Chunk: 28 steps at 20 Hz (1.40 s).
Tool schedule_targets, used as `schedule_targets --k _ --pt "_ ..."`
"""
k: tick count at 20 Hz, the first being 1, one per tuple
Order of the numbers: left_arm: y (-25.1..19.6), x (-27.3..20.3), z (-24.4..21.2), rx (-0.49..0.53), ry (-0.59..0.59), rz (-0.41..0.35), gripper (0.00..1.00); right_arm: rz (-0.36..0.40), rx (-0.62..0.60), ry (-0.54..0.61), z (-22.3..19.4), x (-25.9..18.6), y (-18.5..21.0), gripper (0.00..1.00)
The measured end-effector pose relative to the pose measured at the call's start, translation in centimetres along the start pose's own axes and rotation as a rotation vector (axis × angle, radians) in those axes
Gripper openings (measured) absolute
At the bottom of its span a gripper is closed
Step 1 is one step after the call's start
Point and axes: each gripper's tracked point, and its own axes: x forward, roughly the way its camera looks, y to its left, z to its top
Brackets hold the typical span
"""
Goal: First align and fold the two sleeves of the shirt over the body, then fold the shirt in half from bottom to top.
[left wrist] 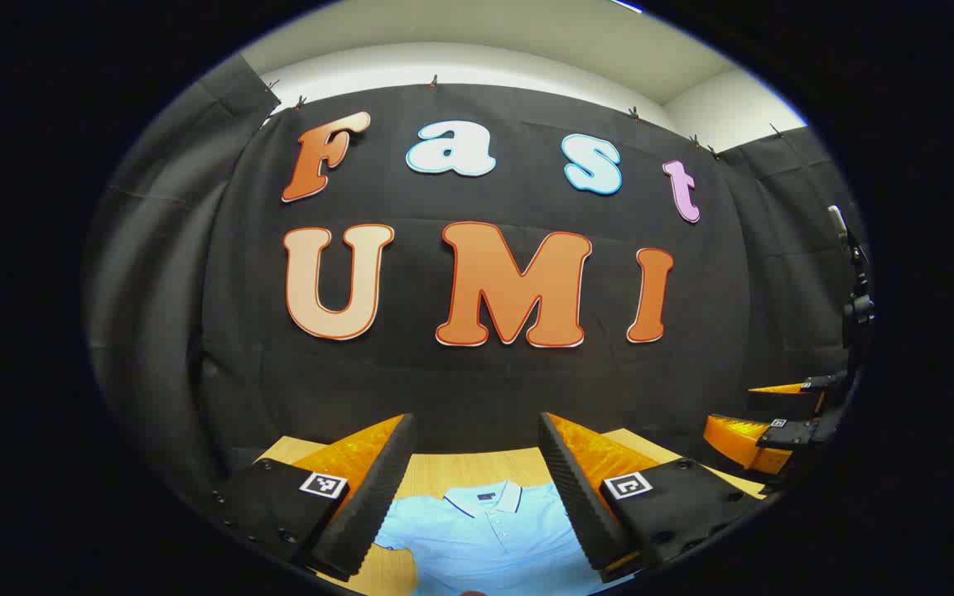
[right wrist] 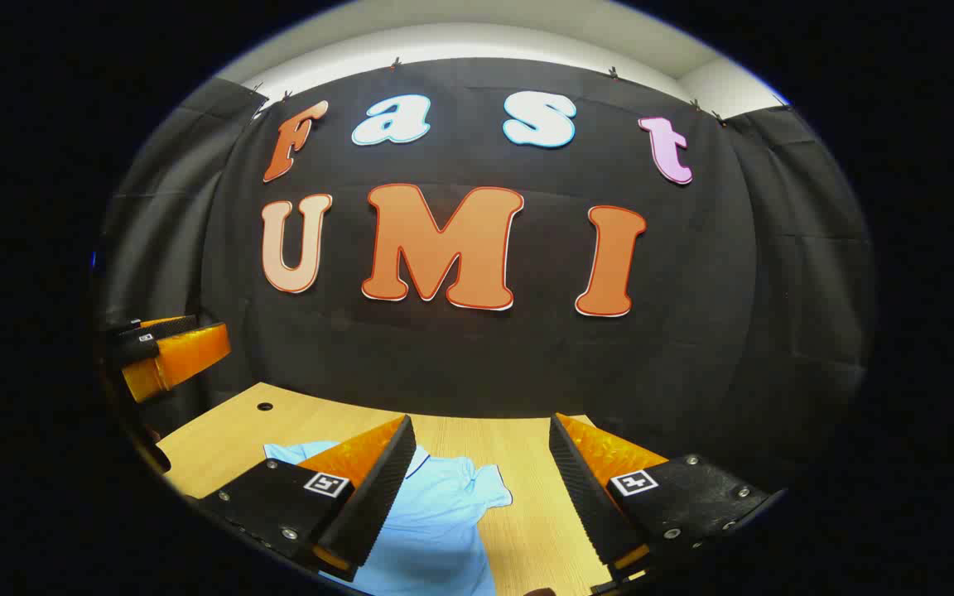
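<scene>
Recording booth — black cloth walls [right wrist: 775, 273] around a wooden table [right wrist: 518, 463].

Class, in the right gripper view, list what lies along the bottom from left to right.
Left tongs → table hole → shirt → bare table → one right-tongs finger.

Bare table [right wrist: 527, 463] right of shirt [right wrist: 436, 530] and beyond its collar, up to booth wall. Left gripper [left wrist: 477, 488] & right gripper [right wrist: 481, 488] hang wide apart-fingered above shirt, nothing betw. fingers.
</scene>
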Motion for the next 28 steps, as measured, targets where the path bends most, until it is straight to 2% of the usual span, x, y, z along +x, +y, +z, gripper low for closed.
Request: schedule_targets --k 6,14,25,28 --pt "-0.5 0.7 0.6 0.067 -0.029 0.045 0.96 0.036 -0.001 0.018 -0.3 2.2 -0.6 0.99" --pt "-0.7 1.3 0.5 0.066 -0.036 0.065 0.96 0.079 -0.012 0.037 -0.8 4.8 -0.1 0.98" --pt "-0.1 2.1 -0.1 0.088 -0.022 0.08 0.96 0.091 -0.033 0.238 -7.0 11.8 -1.6 0.99" --pt "0.2 2.2 0.1 0.094 -0.029 0.106 0.97 0.094 -0.052 0.298 -9.1 14.2 -2.3 0.99"
